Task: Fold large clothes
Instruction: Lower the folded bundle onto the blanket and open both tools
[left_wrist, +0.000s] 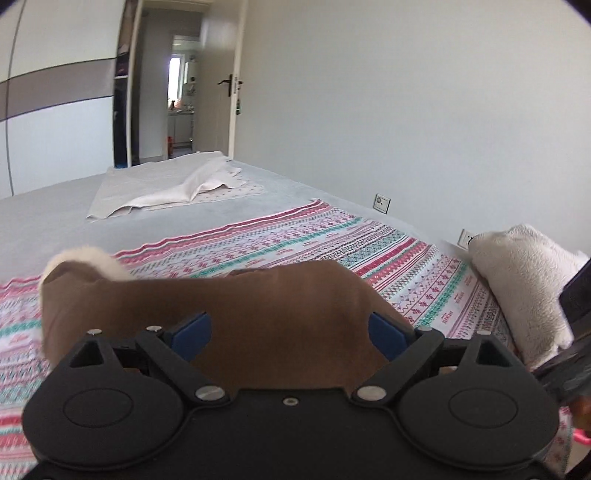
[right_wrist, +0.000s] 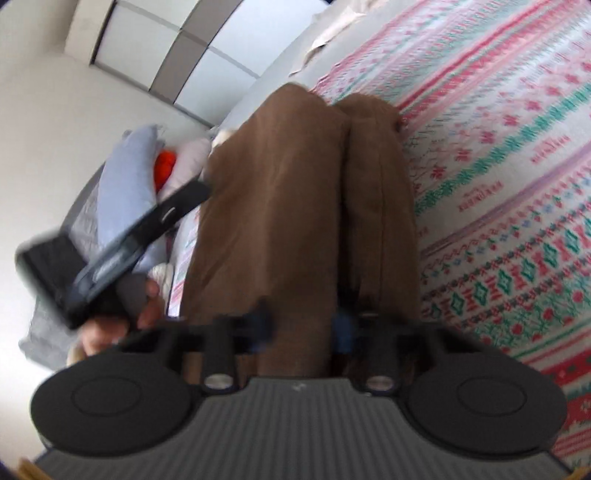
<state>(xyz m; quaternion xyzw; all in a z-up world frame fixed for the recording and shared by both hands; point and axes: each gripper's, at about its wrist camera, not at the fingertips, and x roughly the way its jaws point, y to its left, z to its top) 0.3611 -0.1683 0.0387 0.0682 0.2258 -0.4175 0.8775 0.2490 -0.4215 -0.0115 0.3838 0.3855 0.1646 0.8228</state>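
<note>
My left gripper (left_wrist: 290, 325) stands with its blue pads (left_wrist: 194, 330) wide apart, and the brown suede-like garment with a cream fleece lining (left_wrist: 236, 306) drapes between them; I cannot tell whether the pads press on it. The cloth rises in a broad fold in front of me, its fleece lining curling out at ten o'clock.

My right gripper (right_wrist: 303, 325) has its fingers drawn close together, clamped on a bunched fold of the same brown garment (right_wrist: 295, 206), which runs away from me toward twelve o'clock in two thick rolls. This view is blurred, so the pads themselves are hard to make out.

Under the garment lies a patterned bedspread in pink, teal and white stripes (left_wrist: 332, 236), spread over the grey bed (left_wrist: 55, 210). At three o'clock in the left view sits a rolled white fleece bundle (left_wrist: 524, 280), touching the bedspread's edge. At eleven o'clock, well apart, a pale folded sheet (left_wrist: 166, 184) lies on the bed. In the right view, at nine o'clock, my other gripper's dark body (right_wrist: 110, 251) shows, with a hand (right_wrist: 144, 306) on it.
</note>
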